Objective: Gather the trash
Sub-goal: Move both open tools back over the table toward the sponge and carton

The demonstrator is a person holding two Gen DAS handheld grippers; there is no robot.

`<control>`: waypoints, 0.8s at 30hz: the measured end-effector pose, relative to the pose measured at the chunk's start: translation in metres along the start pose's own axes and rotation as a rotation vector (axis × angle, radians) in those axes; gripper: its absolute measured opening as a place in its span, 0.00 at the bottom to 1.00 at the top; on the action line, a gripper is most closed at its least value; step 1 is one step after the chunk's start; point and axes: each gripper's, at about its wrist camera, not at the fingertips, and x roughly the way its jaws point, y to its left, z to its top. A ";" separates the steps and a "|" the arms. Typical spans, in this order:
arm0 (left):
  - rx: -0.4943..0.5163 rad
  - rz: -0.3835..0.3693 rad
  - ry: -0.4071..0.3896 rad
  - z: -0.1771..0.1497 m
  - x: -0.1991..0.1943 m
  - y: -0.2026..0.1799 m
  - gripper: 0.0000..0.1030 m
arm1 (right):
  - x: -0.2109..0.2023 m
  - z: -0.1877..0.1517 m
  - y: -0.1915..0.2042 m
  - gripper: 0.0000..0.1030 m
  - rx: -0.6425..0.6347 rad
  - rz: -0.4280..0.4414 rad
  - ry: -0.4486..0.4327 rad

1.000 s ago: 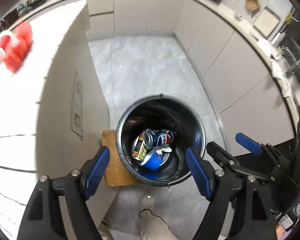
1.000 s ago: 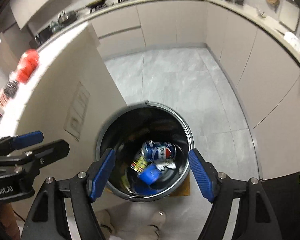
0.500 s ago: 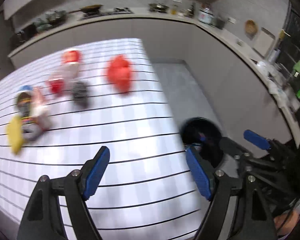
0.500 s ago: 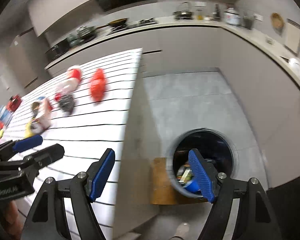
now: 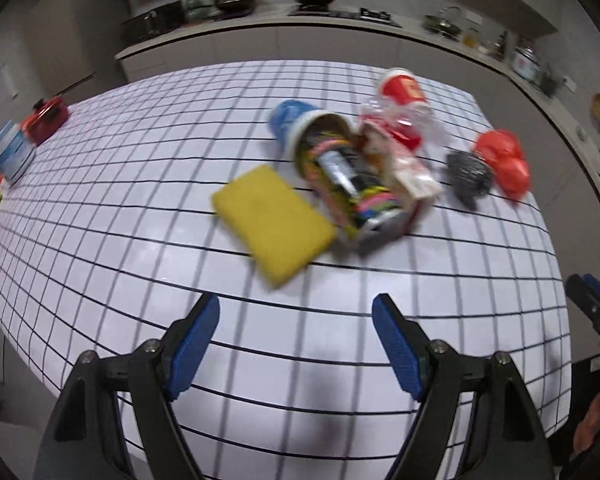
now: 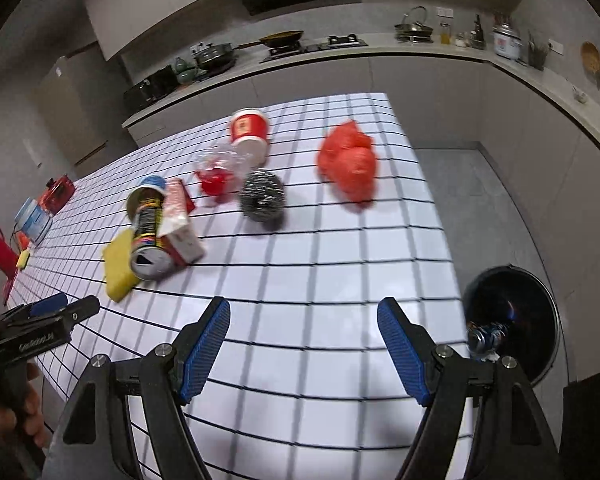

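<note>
Both my tools are spread and empty over the worktop [image 5: 100, 240]. The can [image 5: 348, 184] lies far of the left tool [image 5: 296, 344], long axis running near-far, so left's nearer than right tool [image 6: 304, 344].

We see the whole left view smeared by motion, so the print on the can [image 5: 342, 178] and carton [image 5: 404, 164] is unreadable. The can hides part of the sponge [image 6: 118, 270] in the right view. The table [image 6: 340, 248] hides the bin's [image 6: 512, 320] near side, and its contents are too dark to sort. Countertop items at the far wall are too small to name.
</note>
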 end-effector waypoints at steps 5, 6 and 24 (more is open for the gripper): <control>-0.079 0.021 0.021 0.012 0.017 0.022 0.77 | 0.011 0.013 0.020 0.75 -0.047 0.030 0.003; -0.087 0.025 0.021 0.012 0.018 0.023 0.77 | 0.016 0.017 0.023 0.75 -0.053 0.054 0.002; -0.149 0.081 0.076 0.039 0.053 0.013 0.77 | 0.061 0.038 0.034 0.75 -0.106 0.178 0.053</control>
